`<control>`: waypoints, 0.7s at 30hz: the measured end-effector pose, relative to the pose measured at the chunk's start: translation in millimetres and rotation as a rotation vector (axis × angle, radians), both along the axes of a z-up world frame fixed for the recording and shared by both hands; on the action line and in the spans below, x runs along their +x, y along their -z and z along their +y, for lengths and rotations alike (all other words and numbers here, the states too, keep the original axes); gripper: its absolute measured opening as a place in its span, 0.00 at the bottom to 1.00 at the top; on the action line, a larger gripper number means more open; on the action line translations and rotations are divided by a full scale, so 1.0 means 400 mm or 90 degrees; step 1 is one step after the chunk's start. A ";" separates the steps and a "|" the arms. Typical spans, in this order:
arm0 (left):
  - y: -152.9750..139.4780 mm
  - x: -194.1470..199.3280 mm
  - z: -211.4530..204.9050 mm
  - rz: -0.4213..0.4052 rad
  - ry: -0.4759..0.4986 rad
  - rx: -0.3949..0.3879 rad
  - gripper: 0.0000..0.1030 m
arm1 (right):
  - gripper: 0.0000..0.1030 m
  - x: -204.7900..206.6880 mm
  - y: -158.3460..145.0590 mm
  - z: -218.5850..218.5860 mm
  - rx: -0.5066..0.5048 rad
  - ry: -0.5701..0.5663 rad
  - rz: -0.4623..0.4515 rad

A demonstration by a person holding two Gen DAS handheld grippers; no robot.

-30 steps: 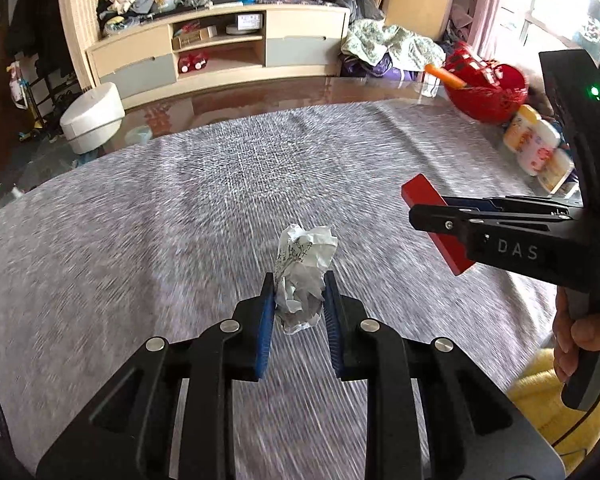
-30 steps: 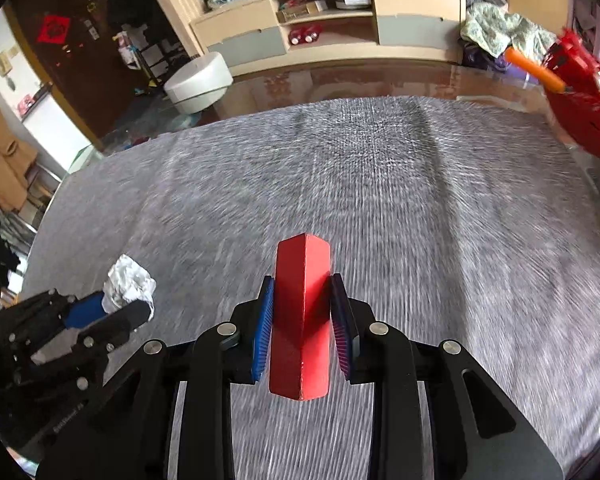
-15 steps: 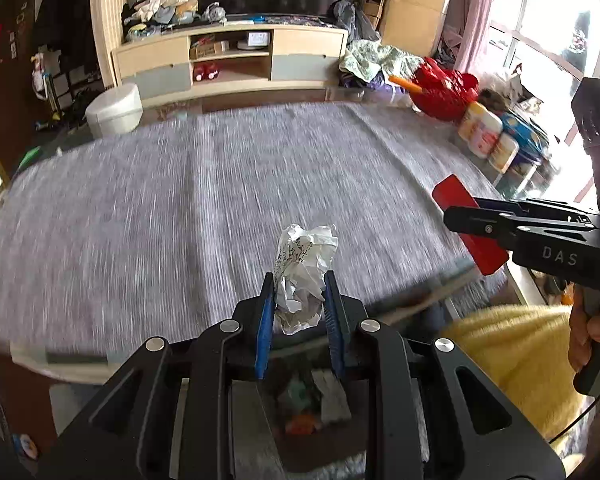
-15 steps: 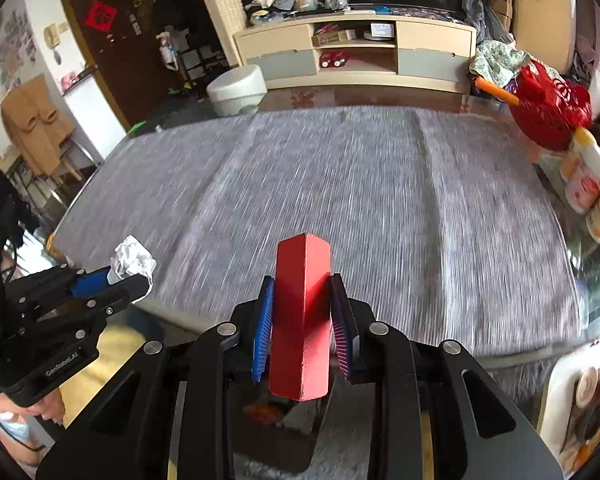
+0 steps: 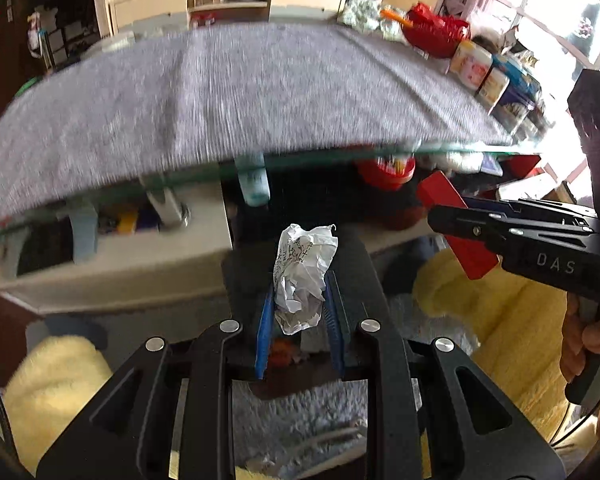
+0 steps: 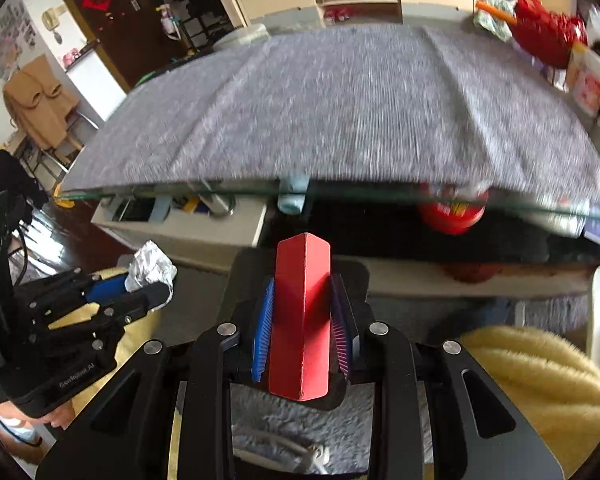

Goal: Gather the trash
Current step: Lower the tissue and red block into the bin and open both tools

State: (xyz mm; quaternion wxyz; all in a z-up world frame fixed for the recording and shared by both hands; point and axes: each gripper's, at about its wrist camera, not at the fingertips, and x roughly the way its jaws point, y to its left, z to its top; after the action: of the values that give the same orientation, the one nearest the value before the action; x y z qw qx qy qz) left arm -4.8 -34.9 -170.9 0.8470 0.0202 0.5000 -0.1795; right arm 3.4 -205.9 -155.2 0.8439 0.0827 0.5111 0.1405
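My left gripper (image 5: 298, 300) is shut on a crumpled white paper ball (image 5: 302, 272), held off the table's near edge above a dark bin (image 5: 364, 264) on the floor. My right gripper (image 6: 302, 304) is shut on a red folded card piece (image 6: 300, 320), also in front of the table edge over the same dark bin (image 6: 348, 276). The right gripper with the red piece (image 5: 452, 224) shows at the right of the left wrist view. The left gripper with the paper ball (image 6: 150, 266) shows at the left of the right wrist view.
The grey-clothed glass table (image 5: 236, 92) lies ahead with a shelf of items (image 5: 108, 240) beneath. Bottles and boxes (image 5: 488, 76) and a red basket (image 5: 436, 32) stand at its right. Yellow fluffy fabric (image 5: 512, 320) and grey rug (image 5: 300, 420) lie below.
Both grippers have pulled back from over the table and dropped below its near edge, each still holding its item; the space under the table and the dark bin have come into view.
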 end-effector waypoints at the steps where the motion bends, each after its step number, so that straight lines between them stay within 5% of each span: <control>1: 0.017 -0.006 -0.001 0.009 0.001 0.002 0.21 | 0.28 -0.003 0.018 0.001 0.005 0.003 0.009; 15: 0.184 -0.020 -0.003 0.111 0.001 -0.012 0.23 | 0.28 -0.007 0.170 0.045 0.020 0.000 0.078; 21: 0.193 -0.006 -0.002 0.115 -0.012 0.004 0.46 | 0.35 0.017 0.167 0.040 0.006 0.015 0.071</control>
State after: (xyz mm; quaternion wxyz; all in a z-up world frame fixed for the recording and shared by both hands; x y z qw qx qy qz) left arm -7.0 -35.9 -248.2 0.8000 0.0020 0.5752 -0.1708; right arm 10.3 -190.0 -222.0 0.8153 0.1008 0.5557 0.1280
